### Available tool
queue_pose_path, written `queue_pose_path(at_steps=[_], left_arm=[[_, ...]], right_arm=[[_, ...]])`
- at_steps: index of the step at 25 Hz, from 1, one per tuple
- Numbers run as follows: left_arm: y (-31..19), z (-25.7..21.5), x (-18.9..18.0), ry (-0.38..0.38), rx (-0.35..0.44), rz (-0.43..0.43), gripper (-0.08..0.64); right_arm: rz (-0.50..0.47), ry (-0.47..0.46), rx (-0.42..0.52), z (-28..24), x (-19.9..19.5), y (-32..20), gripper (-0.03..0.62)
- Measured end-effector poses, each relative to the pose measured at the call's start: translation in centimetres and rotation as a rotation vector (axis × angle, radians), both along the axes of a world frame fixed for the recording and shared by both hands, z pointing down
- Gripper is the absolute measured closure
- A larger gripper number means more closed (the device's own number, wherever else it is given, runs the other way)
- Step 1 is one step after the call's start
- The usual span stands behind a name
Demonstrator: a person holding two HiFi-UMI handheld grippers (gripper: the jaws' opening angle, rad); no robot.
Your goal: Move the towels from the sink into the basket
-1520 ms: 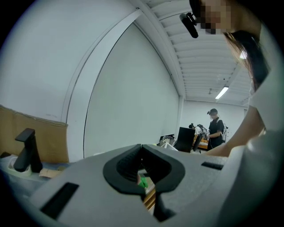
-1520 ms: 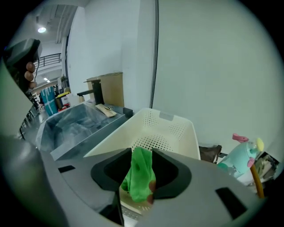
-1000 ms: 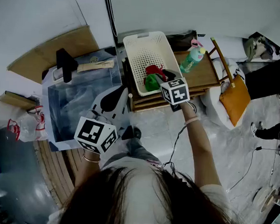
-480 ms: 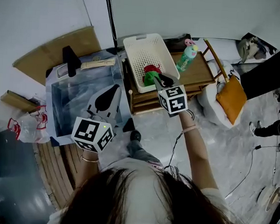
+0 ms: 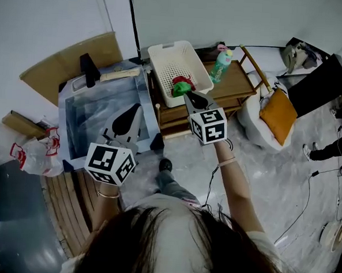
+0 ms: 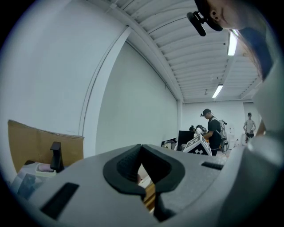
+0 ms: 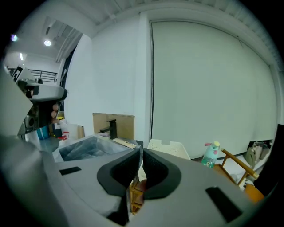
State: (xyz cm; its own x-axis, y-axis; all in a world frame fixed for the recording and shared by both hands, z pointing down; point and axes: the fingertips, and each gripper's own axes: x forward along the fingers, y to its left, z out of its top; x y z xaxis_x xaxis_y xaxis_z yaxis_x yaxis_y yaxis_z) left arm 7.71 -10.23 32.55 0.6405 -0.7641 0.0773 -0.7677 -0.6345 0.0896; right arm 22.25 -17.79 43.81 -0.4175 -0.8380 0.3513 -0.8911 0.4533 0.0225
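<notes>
Left gripper (image 5: 135,110): held level above sink (image 5: 100,108), forearm straight behind it, marker cube (image 5: 110,164) nearest the person. Jaws clenched tip to tip, nothing between.
Right gripper (image 5: 189,96): arm stretched forward, nose tipped slightly down. Jaws have just been closing, now together, empty.
Red towel (image 5: 183,80) and green towel (image 5: 179,89) lie in basket (image 5: 159,48), just ahead of right gripper's tips, well right of left gripper.

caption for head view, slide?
Red and green towels in white perforated plastic basket; right claw near it, jaws just closing, empty.
</notes>
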Motion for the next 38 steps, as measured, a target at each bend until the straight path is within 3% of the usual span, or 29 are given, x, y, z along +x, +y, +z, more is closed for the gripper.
queue_pose_path(at_steps=[9, 25, 38], left_arm=[[4.7, -1.1, -0.6, -0.003, 0.040, 0.015, 0.552], [11.4, -2.4, -2.4, 0.011, 0.091, 0.011, 0.552], [15.8, -2.9, -4.6, 0.019, 0.100, -0.003, 0.552]], right_arm=[[0.034, -0.070, 0.070, -3.4, -1.2, 6.1, 0.561], [0.028, -0.080, 0.174, -7.3, -4.9, 15.0, 0.566], [0.025, -0.070, 0.205, -8.9, -7.6, 20.4, 0.566]])
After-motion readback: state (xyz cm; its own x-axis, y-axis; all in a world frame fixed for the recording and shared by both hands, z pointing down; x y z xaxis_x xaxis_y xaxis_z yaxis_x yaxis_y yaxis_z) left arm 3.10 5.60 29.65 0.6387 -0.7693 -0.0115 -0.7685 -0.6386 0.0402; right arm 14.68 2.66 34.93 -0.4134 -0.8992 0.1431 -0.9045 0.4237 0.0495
